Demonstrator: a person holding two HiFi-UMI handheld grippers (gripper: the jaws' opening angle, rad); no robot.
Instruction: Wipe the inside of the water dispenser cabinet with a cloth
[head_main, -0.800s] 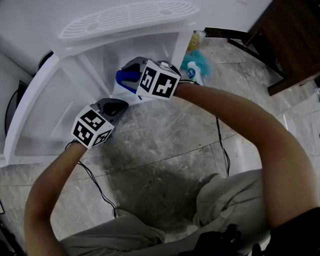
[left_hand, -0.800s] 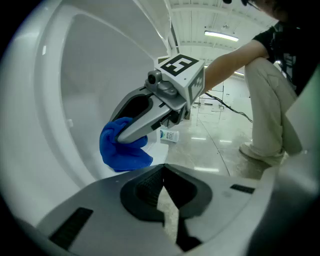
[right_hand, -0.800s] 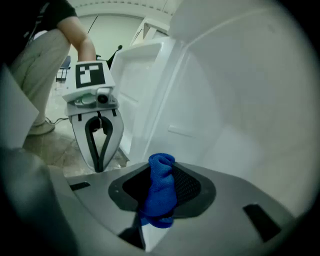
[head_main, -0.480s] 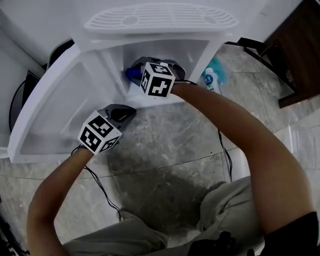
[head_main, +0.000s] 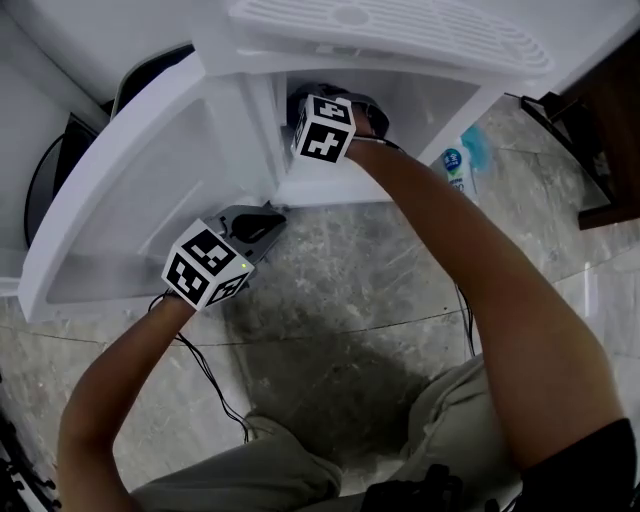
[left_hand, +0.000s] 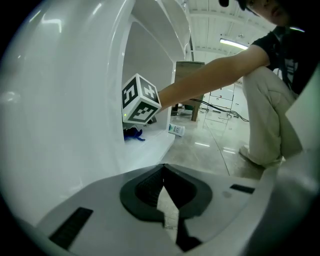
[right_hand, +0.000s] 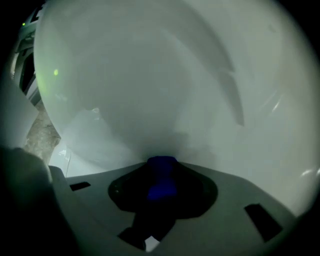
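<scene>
The cabinet (head_main: 240, 120) is showing smooth, glossy white plastic. The floor (head_main: 360, 290) is gleaming like polished, veined stone. The cloth (right_hand: 161, 182) is looking soft and matt. The left gripper (left_hand: 163, 175) is showing matt grey plastic, its jaws lined with ribbed black pads.

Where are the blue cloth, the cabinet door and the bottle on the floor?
blue cloth (right_hand: 161, 177): right gripper view, its bunched middle.
cabinet door (head_main: 130, 190): head view, its white panel.
bottle (head_main: 453, 166): head view, its label.
</scene>
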